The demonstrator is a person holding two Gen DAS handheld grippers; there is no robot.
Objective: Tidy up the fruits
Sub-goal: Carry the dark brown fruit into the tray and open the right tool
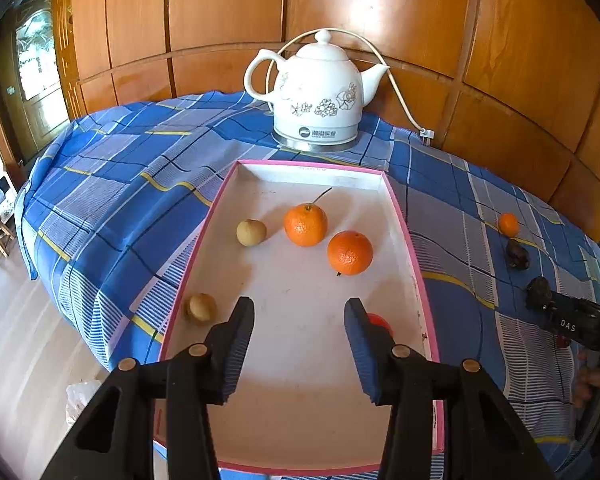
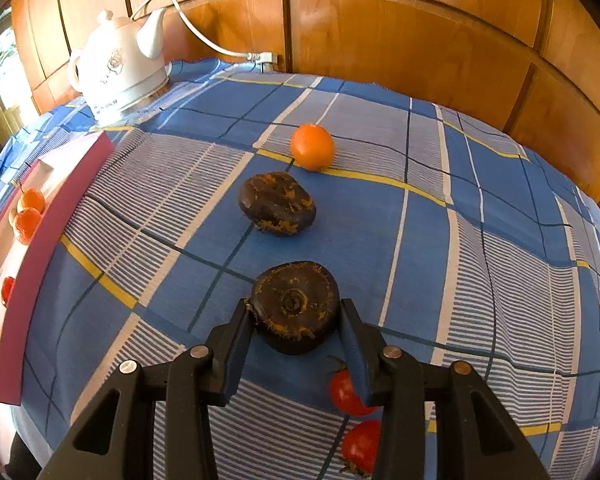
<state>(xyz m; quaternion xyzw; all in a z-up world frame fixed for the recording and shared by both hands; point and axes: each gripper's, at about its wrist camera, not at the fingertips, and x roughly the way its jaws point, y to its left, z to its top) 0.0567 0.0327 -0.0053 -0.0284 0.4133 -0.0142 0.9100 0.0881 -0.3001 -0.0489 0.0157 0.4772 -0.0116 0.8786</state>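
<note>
A pink-rimmed white tray point(image 1: 416, 264) holds two oranges point(image 1: 305, 225) point(image 1: 350, 252), two small tan fruits point(image 1: 251, 232) point(image 1: 201, 307) and a small red fruit point(image 1: 378, 322) partly hidden behind my left finger. My left gripper point(image 1: 299, 332) is open and empty above the tray's near half. My right gripper point(image 2: 295, 334) is open with its jaws on either side of a dark brown round fruit point(image 2: 295, 306) on the cloth; whether the pads touch it I cannot tell. A second dark fruit point(image 2: 276, 203) and an orange point(image 2: 312, 146) lie beyond. Two red fruits point(image 2: 346, 394) point(image 2: 362, 446) lie under the right finger.
A white ceramic kettle point(image 1: 318, 92) with a cord stands behind the tray by the wooden wall panels point(image 1: 420, 8). The blue checked cloth point(image 1: 120, 184) drops off at the left to the floor. The tray point(image 2: 44, 236) lies left of the right gripper.
</note>
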